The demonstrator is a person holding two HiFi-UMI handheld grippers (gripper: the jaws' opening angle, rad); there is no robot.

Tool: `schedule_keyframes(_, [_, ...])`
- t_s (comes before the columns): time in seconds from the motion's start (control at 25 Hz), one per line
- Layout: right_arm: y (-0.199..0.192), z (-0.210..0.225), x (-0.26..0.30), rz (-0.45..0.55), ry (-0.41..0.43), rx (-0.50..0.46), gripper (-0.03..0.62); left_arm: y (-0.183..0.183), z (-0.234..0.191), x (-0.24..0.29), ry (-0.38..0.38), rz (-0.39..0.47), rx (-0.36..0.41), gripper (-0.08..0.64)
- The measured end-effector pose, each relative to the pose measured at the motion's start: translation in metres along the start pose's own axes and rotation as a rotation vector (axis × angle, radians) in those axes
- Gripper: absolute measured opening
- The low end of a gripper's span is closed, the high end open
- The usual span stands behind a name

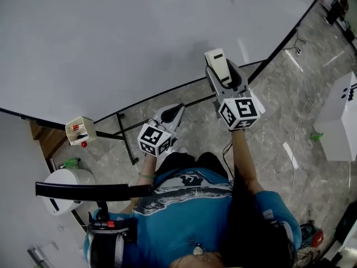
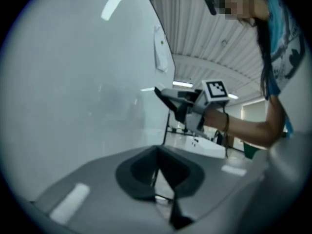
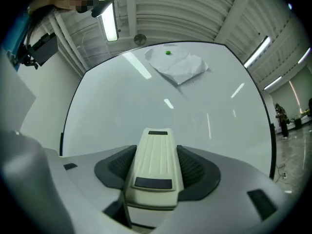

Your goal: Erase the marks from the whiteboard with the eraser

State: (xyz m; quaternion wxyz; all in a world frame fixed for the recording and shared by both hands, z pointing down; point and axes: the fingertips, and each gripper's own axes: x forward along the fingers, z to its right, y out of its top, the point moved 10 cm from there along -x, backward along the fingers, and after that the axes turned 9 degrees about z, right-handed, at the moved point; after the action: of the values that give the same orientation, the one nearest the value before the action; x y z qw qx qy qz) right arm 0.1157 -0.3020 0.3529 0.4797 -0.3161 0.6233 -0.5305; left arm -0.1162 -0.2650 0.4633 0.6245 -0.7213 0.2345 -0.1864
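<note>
Nearest to the viewer, the left gripper (image 2: 157, 165) has its jaws pressed together on nothing, while the right gripper (image 1: 226, 82) clamps its jaws on a cream eraser (image 3: 155, 165) pointed at the whiteboard (image 3: 161, 106). Beyond it the board looks clean, so wiping seems either not begun or nearly done; next, the eraser must press flat on any remaining mark. No writing is readable; a paper sheet (image 3: 178, 67) hangs high under a green magnet (image 3: 168, 52).

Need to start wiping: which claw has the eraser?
The right claw, clamped on the cream eraser; the left claw is shut with nothing in it.
</note>
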Motion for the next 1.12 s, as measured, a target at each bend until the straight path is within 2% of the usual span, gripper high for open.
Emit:
schedule_keyframes(0.16, [0.044, 0.049, 0.021, 0.124, -0.054, -0.053, 0.263, 0.0, 0.009, 0.009, 0.019, -0.006, 0.001, 0.002])
schedule_keyframes(0.32, [0.08, 0.098, 0.031, 0.228, -0.103, -0.065, 0.264, 0.004, 0.022, 0.02, 0.054, -0.013, 0.005, 0.002])
schedule_keyframes(0.6, [0.09, 0.148, 0.045, 0.269, -0.172, -0.084, 0.262, 0.008, 0.03, 0.034, 0.108, 0.015, 0.01, 0.002])
schedule_keyframes(1.0, [0.076, 0.135, 0.063, 0.252, -0.169, -0.102, 0.262, 0.006, 0.024, 0.032, 0.159, 0.014, 0.007, 0.002])
schedule_keyframes(1.12, [0.074, 0.118, 0.07, 0.251, -0.136, -0.121, 0.262, 0.008, 0.019, 0.029, 0.181, 0.016, 0.007, 0.002])
